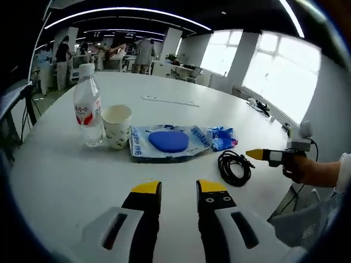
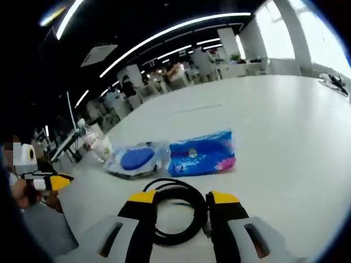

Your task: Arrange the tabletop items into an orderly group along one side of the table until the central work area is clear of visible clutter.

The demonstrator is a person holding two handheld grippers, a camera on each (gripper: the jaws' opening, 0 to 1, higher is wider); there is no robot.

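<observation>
Altogether: one bottle [image 1: 88, 104], one cup [image 1: 117, 126], two blue packs [image 1: 170, 142] [image 1: 222, 137], one cable [image 2: 175, 211]. Labels unreadable. Left gripper [image 1: 179, 190] and right gripper [image 2: 178, 198] both gape empty.

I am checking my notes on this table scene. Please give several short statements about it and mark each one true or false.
1. The water bottle stands upright beside the paper cup. True.
2. The black cable is stretched out straight. False: it lies in a coil.
3. The right tool has its jaws open over the coiled cable. True.
4. The left tool is shut on the paper cup. False: it is open and holds nothing.
5. The blue tissue pack lies next to the clear packet with a blue oval. True.
</observation>
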